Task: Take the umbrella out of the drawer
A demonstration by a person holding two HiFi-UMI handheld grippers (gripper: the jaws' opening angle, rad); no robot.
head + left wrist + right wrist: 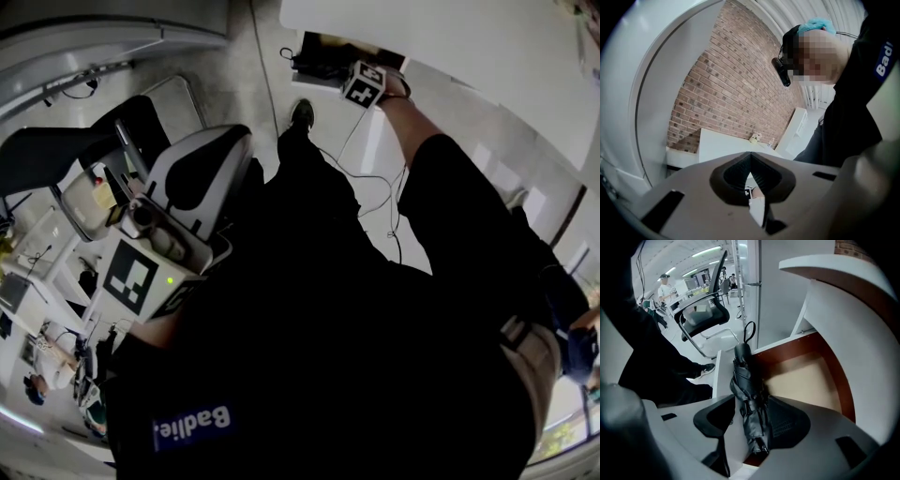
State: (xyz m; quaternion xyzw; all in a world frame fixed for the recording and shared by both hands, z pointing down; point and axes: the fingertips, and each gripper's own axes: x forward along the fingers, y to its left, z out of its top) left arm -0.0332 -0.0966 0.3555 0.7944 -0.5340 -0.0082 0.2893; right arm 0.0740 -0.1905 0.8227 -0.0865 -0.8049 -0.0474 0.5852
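Evidently mid-reach: drawer (801, 380) pulled open, folded black umbrella (747, 399) lying inside along its front wall. Right gripper (757, 408) points down, jaws spread astride it, not yet pinching, probably lining up a grasp. Left gripper (750, 157), jaws clenched on nothing, held aside.

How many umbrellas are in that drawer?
1. The folded black umbrella lies in the open drawer, against its white wall, between the open right tongs. The tongs hide part of the drawer floor, so another may be hidden.
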